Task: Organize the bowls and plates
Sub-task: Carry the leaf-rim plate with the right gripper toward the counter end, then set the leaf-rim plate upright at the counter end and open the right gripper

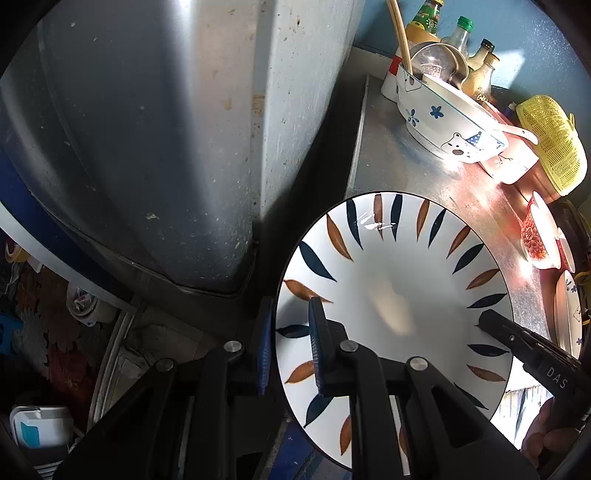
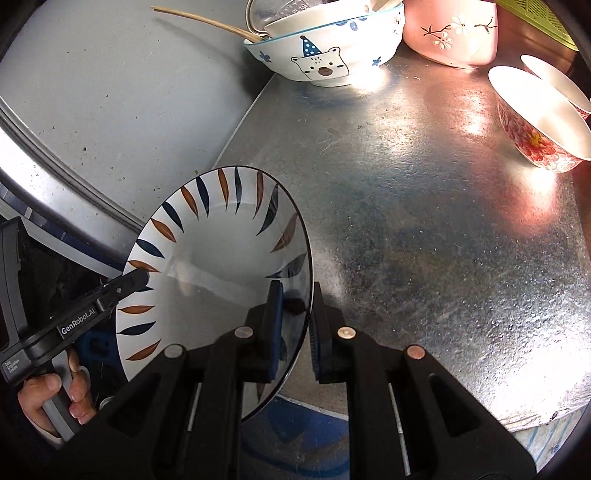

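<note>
A white plate with blue and brown leaf marks [image 1: 399, 295] is held over the near-left edge of the metal counter [image 2: 424, 221]. My left gripper [image 1: 291, 350] is shut on its left rim. My right gripper [image 2: 297, 332] is shut on its right rim; the plate also shows in the right wrist view [image 2: 218, 266]. The right gripper's finger shows in the left wrist view [image 1: 517, 336], and the left gripper's in the right wrist view [image 2: 110, 295]. A bear-print bowl [image 2: 325, 51] holding other dishes stands at the back. A red floral bowl [image 2: 539, 122] stands at the right.
A pink flowered bowl [image 2: 454, 33] stands at the back. A yellow basket [image 1: 554, 144] and several bottles [image 1: 461, 40] are by the blue wall. A grey appliance [image 1: 147, 147] stands left of the counter. More dishes [image 1: 569, 314] lie at the right edge.
</note>
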`<state>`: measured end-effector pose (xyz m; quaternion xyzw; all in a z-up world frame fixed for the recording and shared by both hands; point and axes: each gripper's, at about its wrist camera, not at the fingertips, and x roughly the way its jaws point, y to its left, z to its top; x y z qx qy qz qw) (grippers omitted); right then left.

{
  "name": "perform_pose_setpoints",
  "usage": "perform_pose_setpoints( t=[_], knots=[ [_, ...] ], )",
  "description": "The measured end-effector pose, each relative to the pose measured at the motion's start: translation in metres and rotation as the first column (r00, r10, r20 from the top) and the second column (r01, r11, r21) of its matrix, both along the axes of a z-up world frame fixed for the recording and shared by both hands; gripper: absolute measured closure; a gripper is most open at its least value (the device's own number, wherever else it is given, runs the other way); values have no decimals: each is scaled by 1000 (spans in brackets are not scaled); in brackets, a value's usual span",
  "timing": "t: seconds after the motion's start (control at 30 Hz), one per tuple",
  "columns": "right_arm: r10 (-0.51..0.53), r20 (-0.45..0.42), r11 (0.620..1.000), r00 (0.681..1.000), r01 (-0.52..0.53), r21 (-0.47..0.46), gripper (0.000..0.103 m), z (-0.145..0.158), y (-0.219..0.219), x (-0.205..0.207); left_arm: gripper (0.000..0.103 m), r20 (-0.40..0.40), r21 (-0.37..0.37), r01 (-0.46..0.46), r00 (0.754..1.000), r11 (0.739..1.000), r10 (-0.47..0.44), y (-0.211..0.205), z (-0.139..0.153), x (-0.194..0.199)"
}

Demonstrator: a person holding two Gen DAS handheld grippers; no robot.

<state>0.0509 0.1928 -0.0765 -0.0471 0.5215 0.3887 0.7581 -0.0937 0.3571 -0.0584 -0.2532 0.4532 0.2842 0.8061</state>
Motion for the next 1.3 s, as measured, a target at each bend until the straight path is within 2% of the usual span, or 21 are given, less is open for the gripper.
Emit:
perform_pose_setpoints(
  t=[0.27, 0.37, 0.43, 0.47, 0.53, 0.6, 0.63, 0.67, 0.7, 0.77, 0.87, 1.3],
  knots=[
    [-1, -6, 1000, 1000, 1, -22, 87, -6, 5, 8, 84, -9, 9, 26, 1000, 1000, -26, -5, 2, 1],
    [3, -4, 1000, 1000, -3, -31, 87, -5, 4, 8, 74, -12, 8, 28, 1000, 1000, -28, -6, 5, 0],
    [4, -2, 1000, 1000, -4, -28, 87, -3, 1, 7, 57, -12, 19, 26, 1000, 999, -26, -8, 7, 0],
    [2, 4, 1000, 1000, -2, -31, 85, -1, 0, 7, 54, -9, 22, 27, 1000, 999, -27, -10, 9, 1],
    [-1, 14, 1000, 1000, 1, -31, 71, 4, -5, 5, 38, -4, 27, 26, 1000, 999, -26, -12, 12, 1],
    [-12, 24, 1000, 1000, 12, -18, 36, 11, -11, 3, 24, -3, 33, 21, 1000, 999, -21, -15, 16, 0],
    [-20, 33, 1000, 999, 21, -11, 30, 15, -15, 1, 14, -4, 37, 20, 1000, 999, -20, -17, 19, -1],
    [-26, 40, 1000, 999, 27, -4, 24, 19, -19, -1, 10, -4, 42, 19, 1000, 999, -19, -20, 22, -3],
    [-29, 42, 1000, 999, 28, 4, 22, 22, -23, -3, 4, -4, 50, 16, 1000, 999, -16, -22, 25, -4],
    [-34, 43, 999, 999, 34, 6, 19, 29, -30, -7, 3, -7, 66, 18, 1000, 998, -17, -29, 32, -7],
    [-55, 61, 998, 997, 55, 11, 0, 41, -43, -12, 1, -2, 82, 25, 1000, 996, -25, -40, 44, -10],
    [-166, 91, 984, 982, 159, 80, 0, 78, -112, -20, 1, 59, 150, 104, 992, 983, -114, -102, 94, 3]
  ],
)
